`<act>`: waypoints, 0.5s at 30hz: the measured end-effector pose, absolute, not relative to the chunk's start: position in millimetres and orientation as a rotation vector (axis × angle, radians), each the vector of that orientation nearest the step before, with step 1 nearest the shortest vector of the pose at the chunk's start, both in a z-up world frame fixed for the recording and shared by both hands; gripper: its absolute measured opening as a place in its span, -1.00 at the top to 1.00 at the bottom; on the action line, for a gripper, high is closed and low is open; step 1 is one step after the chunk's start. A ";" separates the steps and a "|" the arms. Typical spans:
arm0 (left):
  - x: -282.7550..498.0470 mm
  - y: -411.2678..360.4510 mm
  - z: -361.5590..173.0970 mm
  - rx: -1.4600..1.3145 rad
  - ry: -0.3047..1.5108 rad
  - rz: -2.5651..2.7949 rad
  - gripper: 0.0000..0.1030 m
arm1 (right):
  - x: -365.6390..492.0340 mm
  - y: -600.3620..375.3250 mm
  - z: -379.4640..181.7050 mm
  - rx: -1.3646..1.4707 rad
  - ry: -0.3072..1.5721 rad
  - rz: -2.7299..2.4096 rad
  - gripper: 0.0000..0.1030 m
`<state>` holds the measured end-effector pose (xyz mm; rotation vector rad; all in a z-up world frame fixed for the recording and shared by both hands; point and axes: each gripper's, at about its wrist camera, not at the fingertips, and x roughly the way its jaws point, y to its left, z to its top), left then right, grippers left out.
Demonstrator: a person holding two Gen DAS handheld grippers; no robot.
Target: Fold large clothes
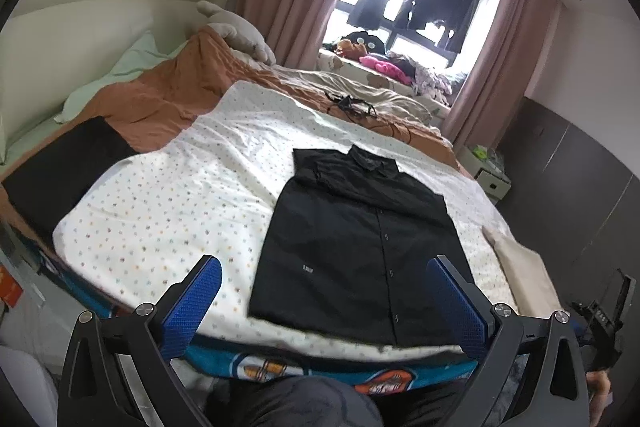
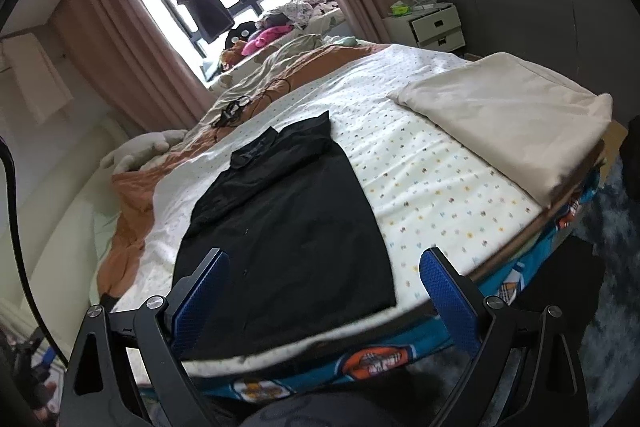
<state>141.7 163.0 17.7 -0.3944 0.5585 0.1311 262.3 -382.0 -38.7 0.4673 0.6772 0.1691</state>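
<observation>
- Currently black shirt (image 1: 360, 247) lies flat on dotted sheet (image 1: 168, 211) of bed
- left gripper (image 1: 324, 279): jaws wide apart, holding nothing
- right gripper (image 2: 325, 269): same

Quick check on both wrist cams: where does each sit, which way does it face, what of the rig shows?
Left wrist: at the foot of the bed, facing the window; black shirt lies right of centre; left tongs open, empty.
Right wrist: further right, same heading; shirt left of centre, beige folded cloth on the right; right tongs open, empty.
Shared: shirt, dotted sheet, window.
</observation>
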 end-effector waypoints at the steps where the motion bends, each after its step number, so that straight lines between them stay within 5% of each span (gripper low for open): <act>1: 137.7 160.7 16.0 -0.392 0.562 0.128 -0.99 | 257.1 -384.4 -40.6 0.473 0.674 0.179 -0.87; 15: 103.3 174.1 -13.7 -0.426 0.561 0.105 -0.99 | 218.3 -411.4 -71.5 0.461 0.672 0.179 -0.87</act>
